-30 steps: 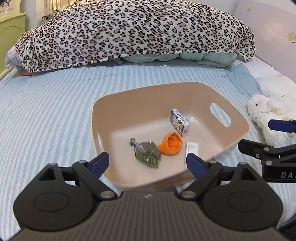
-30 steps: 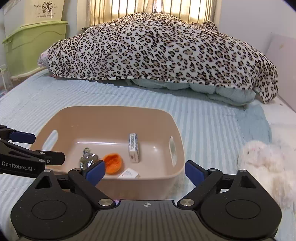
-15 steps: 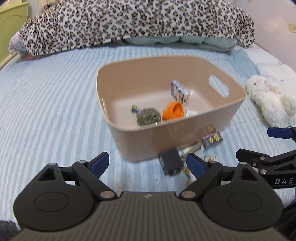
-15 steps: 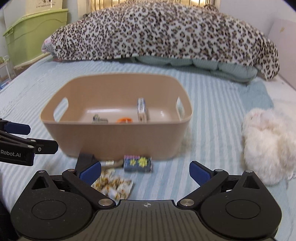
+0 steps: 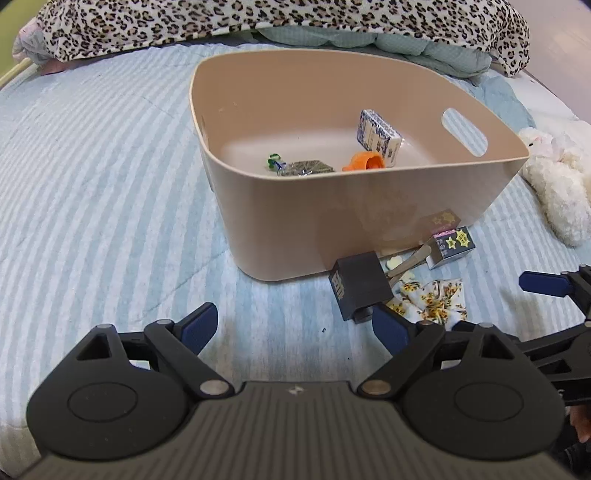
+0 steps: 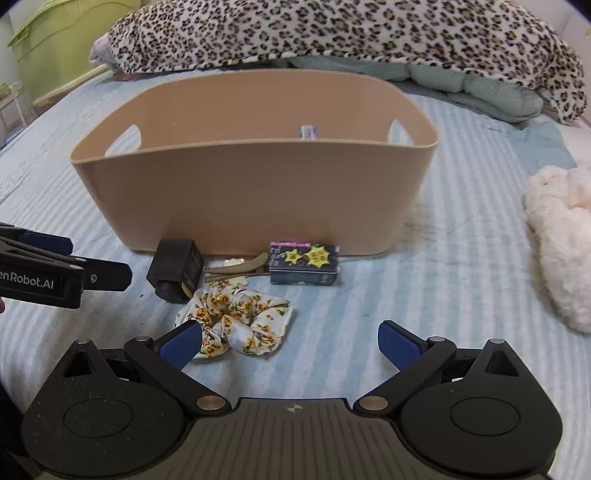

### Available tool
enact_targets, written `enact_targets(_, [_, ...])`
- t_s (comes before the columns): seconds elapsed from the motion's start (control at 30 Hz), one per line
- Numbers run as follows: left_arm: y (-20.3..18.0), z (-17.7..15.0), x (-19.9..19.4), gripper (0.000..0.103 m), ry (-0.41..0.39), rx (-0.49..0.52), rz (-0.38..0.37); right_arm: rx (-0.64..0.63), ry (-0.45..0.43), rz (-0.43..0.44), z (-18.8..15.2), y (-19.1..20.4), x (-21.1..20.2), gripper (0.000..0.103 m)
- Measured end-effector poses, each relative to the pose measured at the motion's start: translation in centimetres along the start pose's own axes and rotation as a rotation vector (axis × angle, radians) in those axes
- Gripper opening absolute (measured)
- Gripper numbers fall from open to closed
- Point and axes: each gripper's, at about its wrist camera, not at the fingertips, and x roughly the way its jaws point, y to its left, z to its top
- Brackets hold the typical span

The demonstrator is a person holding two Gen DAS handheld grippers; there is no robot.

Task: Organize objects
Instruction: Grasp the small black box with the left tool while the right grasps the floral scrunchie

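A beige bin (image 5: 369,206) (image 6: 251,192) stands on the striped bed. It holds a blue-white box (image 5: 378,134), an orange piece (image 5: 364,162) and a green-grey packet (image 5: 303,168). In front of the bin lie a black box (image 5: 360,286) (image 6: 177,267), a dark starred box (image 5: 448,245) (image 6: 304,264), a tan clip (image 5: 408,262) (image 6: 240,267) and a floral scrunchie (image 5: 430,301) (image 6: 236,317). My left gripper (image 5: 295,326) is open, low, near the black box. My right gripper (image 6: 290,345) is open, just before the scrunchie.
A white plush toy (image 5: 557,184) (image 6: 561,236) lies right of the bin. A leopard-print blanket (image 5: 258,18) (image 6: 332,33) is heaped behind it. A green container (image 6: 55,48) stands at the far left.
Both grippers have pulled back and dropped lower. The bin now stands farther off, and the loose things in front of it have come into view.
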Motion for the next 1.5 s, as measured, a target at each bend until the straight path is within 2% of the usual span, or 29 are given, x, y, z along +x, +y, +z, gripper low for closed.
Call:
enact_targets(0.4, [-0.9, 1.1, 1.1, 0.091, -0.012, -0.011, -0.037, 0.010, 0.038, 0.018, -0.4, 0.0, 3.1, 0.101])
enact_targets(0.6, [-2.0, 1.4, 3.0, 0.091, 0.005, -0.001, -0.034, 0.043, 0.033, 0.020, -0.3, -0.4, 3.5, 0.099])
enact_targets(0.87, [-1.7, 1.4, 4.7, 0.090, 0.021, -0.042, -0.009, 0.048, 0.016, 0.023, -0.2, -0.3, 4.1, 0.096])
enact_targets(0.93, [-1.5, 1.3, 4.8, 0.089, 0.015, -0.051, 0.003, 0.046, 0.004, 0.023, -0.2, -0.2, 4.1, 0.091])
enact_targets(1.1, [-1.3, 1.2, 5.2, 0.076, 0.028, -0.048, -0.010, 0.032, -0.028, 0.028, -0.3, 0.6, 3.9, 0.079])
enact_targets(1.2, [-1.6, 1.0, 5.2, 0.059, 0.032, -0.019, -0.010, 0.022, -0.035, 0.036, 0.0, 0.9, 3.8, 0.070])
enact_targets(1.27, [-1.9, 0.8, 5.1, 0.044, 0.038, 0.002, -0.009, 0.020, -0.038, 0.044, 0.2, 1.1, 3.7, 0.064])
enact_targets(1.33, [-2.0, 0.6, 5.1, 0.034, 0.042, 0.014, -0.011, 0.015, -0.042, 0.054, 0.3, 0.7, 3.8, 0.053])
enact_targets(1.4, [-1.9, 0.5, 4.9, 0.034, 0.043, 0.017, -0.012, 0.009, -0.044, 0.060, 0.1, 0.6, 4.0, 0.047])
enact_targets(1.5, [-1.8, 0.3, 4.7, 0.033, 0.044, 0.022, -0.008, 0.009, -0.039, 0.088, -0.1, -0.1, 4.3, 0.030])
